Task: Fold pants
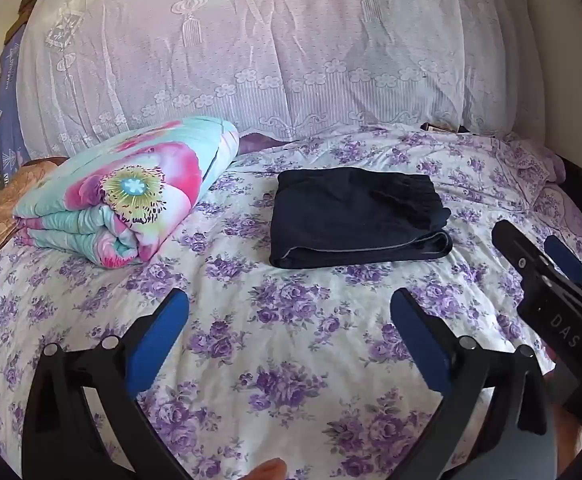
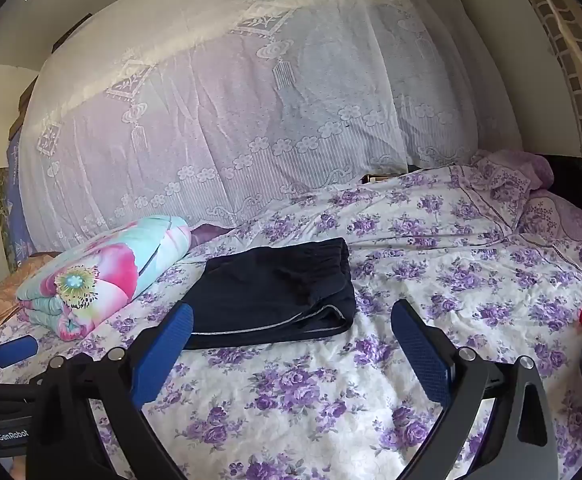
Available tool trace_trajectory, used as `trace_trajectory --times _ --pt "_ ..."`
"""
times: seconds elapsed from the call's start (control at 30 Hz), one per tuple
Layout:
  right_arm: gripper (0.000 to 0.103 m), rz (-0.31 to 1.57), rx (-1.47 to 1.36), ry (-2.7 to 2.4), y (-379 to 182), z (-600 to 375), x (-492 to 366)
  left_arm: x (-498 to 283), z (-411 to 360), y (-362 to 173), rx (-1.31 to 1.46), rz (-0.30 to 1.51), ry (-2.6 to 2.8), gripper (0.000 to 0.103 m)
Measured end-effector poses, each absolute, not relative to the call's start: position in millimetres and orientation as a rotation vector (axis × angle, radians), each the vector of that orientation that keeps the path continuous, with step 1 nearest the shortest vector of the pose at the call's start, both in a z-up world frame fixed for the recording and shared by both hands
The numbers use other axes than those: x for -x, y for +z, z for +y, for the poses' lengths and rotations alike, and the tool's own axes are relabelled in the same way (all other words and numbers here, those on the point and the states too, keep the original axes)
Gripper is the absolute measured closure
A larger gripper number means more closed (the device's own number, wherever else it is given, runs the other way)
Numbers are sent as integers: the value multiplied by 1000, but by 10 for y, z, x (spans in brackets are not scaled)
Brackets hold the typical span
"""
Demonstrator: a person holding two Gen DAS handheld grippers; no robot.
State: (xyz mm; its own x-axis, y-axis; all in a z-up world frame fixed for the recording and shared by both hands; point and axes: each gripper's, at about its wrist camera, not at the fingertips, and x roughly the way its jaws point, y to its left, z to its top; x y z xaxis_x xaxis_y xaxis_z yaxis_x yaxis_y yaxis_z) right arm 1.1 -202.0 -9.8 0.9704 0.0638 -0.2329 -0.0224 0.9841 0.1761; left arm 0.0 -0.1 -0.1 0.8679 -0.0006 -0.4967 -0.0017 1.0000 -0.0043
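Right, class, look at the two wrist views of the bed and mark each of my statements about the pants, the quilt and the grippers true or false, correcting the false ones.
1. The dark navy pants lie folded in a compact stack on the floral bedsheet. True.
2. The left gripper is clamped on the pants. False: its jaws stand open over bare sheet, short of the pants.
3. A folded floral quilt lies beside the pants, apart from them. True.
4. The right gripper holds the quilt. False: it is open and holds nothing.
5. The pants hang off the bed's edge. False: they rest wholly on the sheet.
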Motion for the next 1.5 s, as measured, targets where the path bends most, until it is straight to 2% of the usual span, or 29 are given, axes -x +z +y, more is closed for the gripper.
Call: trace_trajectory --times 0.6,0.9,1.03,1.2,1.33,1.4,1.5 --pt "3 233 -141 39 -85 -1986 40 89 84 9 3 514 16 5" --pt "3 265 -96 119 118 -2005 571 710 181 -24 28 519 -17 5" --pt "3 212 39 -28 470 -2438 846 1042 126 -110 -22 539 -45 5" --pt "3 209 407 -495 768 -3430 698 1215 -108 95 -30 526 -91 5" --pt "3 303 641 -766 456 -4151 347 1287 -491 177 -66 520 -118 5" --pt "3 449 755 -822 -15 -4440 101 1299 -628 121 -106 530 -113 5" --pt "6 489 742 -796 -237 -4518 84 1301 -675 -9 -156 562 -76 5"
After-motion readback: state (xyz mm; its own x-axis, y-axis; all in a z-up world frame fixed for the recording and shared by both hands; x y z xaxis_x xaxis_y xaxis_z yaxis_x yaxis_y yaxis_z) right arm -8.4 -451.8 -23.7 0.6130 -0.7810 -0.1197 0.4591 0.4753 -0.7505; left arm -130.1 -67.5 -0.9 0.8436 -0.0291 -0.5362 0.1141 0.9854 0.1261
